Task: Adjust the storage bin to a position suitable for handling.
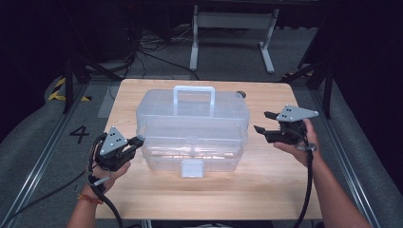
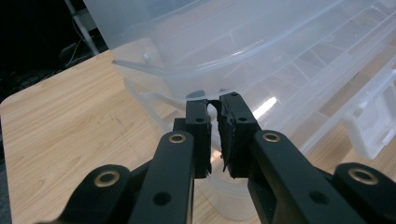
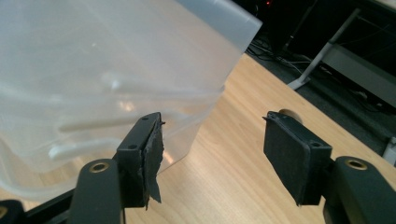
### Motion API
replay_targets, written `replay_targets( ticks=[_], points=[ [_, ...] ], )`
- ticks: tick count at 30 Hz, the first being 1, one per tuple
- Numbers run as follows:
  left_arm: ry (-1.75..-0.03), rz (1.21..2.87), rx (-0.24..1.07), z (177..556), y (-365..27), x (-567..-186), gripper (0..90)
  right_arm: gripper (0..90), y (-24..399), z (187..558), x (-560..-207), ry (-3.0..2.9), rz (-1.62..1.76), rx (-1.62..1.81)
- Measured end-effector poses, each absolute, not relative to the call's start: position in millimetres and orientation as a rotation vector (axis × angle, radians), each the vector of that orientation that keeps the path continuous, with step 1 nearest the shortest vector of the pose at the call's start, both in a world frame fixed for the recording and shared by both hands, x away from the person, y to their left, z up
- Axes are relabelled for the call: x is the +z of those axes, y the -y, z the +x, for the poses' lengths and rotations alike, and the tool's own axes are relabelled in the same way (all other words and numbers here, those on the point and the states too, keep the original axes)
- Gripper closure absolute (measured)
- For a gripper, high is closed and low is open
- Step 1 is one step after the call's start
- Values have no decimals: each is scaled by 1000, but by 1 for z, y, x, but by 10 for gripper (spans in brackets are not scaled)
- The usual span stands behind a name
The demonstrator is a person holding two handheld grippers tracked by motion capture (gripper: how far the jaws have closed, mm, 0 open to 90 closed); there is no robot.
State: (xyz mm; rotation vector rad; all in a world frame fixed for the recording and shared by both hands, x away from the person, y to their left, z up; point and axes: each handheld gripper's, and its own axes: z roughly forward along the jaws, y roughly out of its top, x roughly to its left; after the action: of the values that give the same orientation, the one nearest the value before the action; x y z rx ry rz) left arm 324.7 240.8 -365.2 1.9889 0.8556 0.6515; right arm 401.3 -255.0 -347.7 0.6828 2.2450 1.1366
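Clear translucent plastic storage box with a carry handle [image 1: 192,128] sitting mid-table on the light wooden tabletop [image 1: 266,185], long axis running left–right across the table, white front latch [image 1: 192,168] facing the person. Left gripper [image 1: 137,140] at the box's left end, low, jaws closed together right against the lower edge; from the left gripper view [image 2: 215,105] looks pinched on a thin lip of the plastic there, though hard to be sure anything sits between the pads. Right gripper [image 1: 264,122] off the box's right end, a little apart, not touching — jaws spread roughly halfway, nothing between them. Right gripper view [image 3: 212,140] puts the box's right end wall ahead and off to the left of the jaw gap, bare wood straight ahead. So the relation that matters: box lies between the two hands along its long axis, left already in contact, right still short of the end wall and aimed slightly past its corner. Probably needs a shift inward toward the box before closing. Small round dark object [image 1: 241,94] on the table behind the right rear corner, clear of both hands.
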Motion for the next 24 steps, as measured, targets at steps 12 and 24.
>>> replay_targets(
  ticks=[12, 24],
  points=[
    [-854, 1991, 659, 329, -240, -356, 819, 381, 241, 392, -369, -2241, 636, 1220],
    [-840, 1997, 668, 331, -241, -350, 794, 505, 230, 389, -366, -2147, 575, 1313]
  ],
)
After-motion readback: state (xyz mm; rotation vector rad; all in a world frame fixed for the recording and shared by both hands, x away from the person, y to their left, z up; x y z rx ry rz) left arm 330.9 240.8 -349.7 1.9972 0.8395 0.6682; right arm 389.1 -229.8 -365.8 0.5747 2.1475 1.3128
